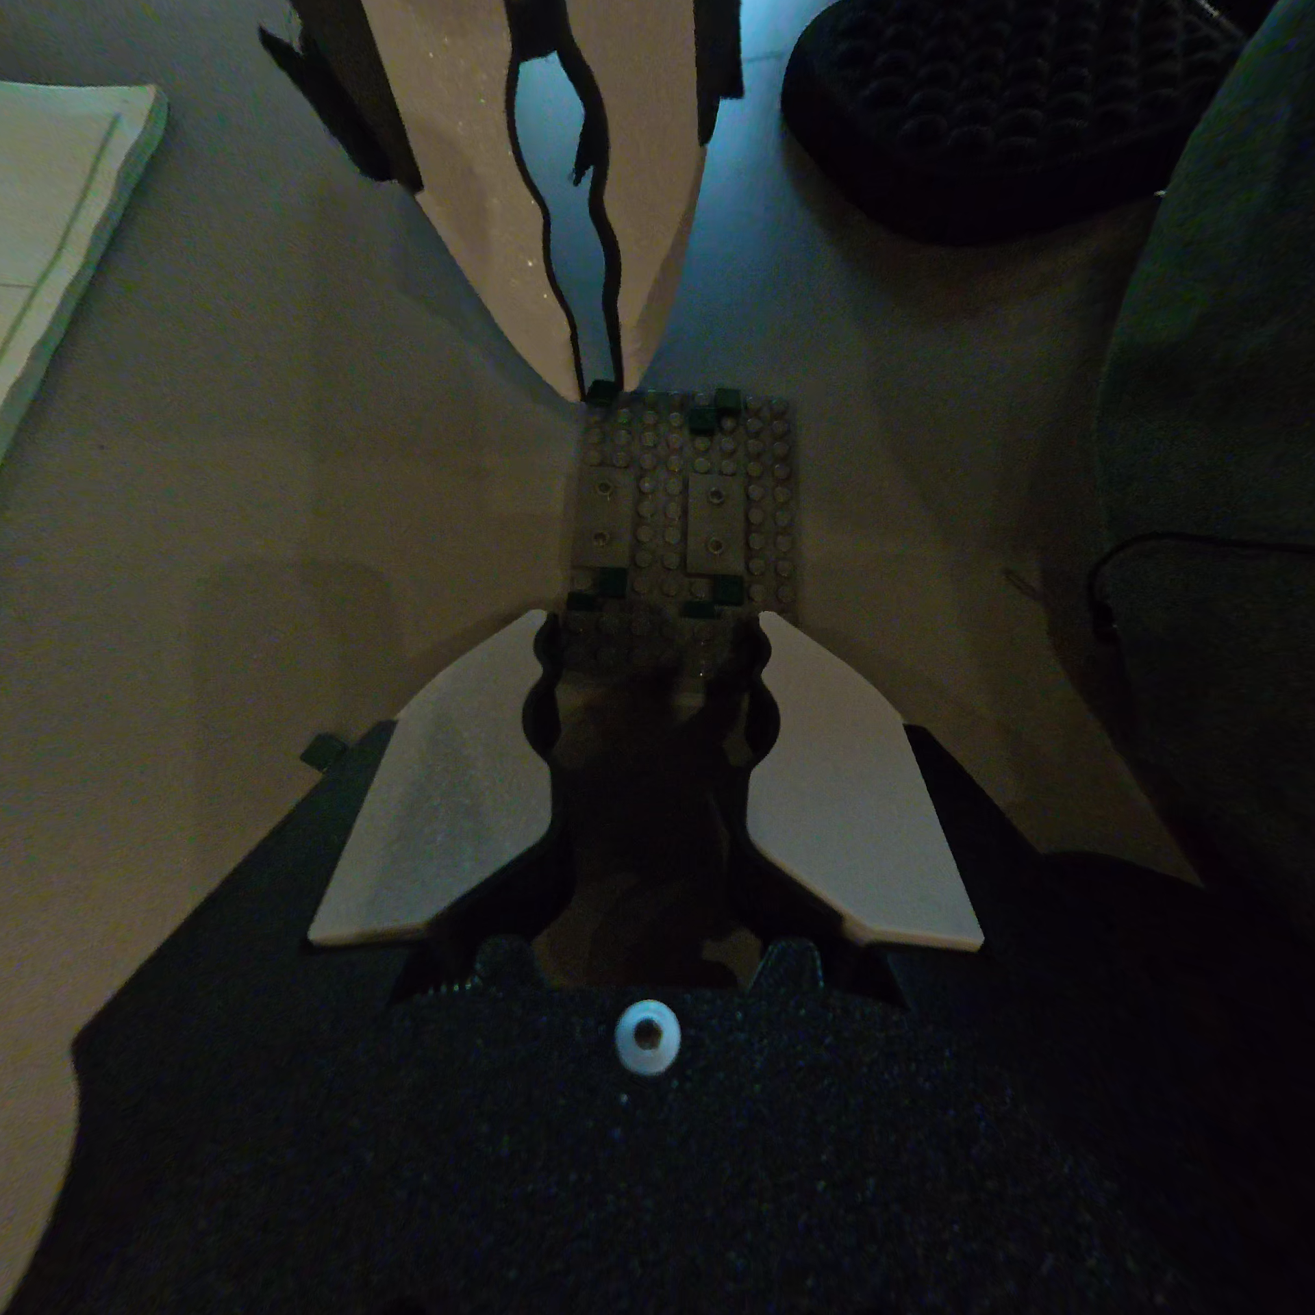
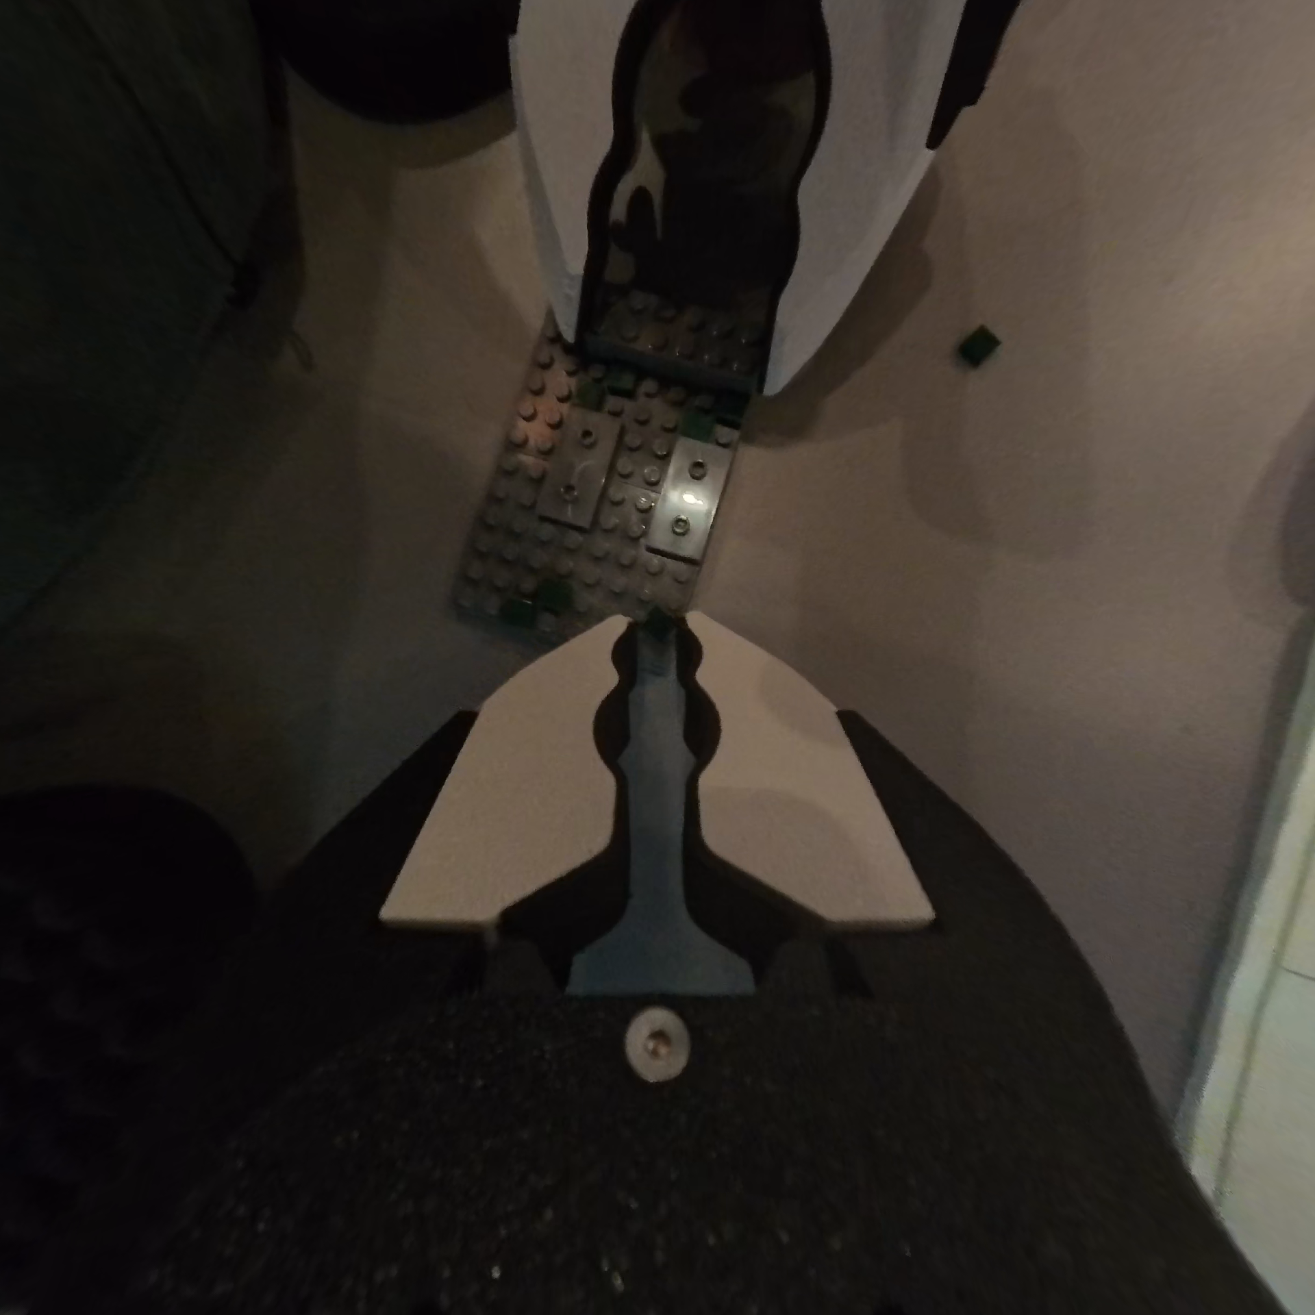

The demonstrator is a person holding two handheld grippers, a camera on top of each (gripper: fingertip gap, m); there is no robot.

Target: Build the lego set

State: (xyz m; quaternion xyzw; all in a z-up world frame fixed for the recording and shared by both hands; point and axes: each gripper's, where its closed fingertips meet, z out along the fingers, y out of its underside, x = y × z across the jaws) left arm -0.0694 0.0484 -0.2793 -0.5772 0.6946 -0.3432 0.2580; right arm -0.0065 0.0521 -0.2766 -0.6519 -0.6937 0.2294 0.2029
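Left wrist view has my left gripper (image 1: 651, 626) clamped across the near end of the grey plate (image 1: 683, 498), which lies flat on the table (image 1: 284, 498). My right gripper (image 2: 655, 622) pinches a small dark green piece (image 2: 658, 626) at the plate's opposite corner. I judge the plate stiff and light, likely to skid, so I grip its edges. The tiny piece looks easy to drop. A spare green piece (image 2: 978, 349) sits well apart.
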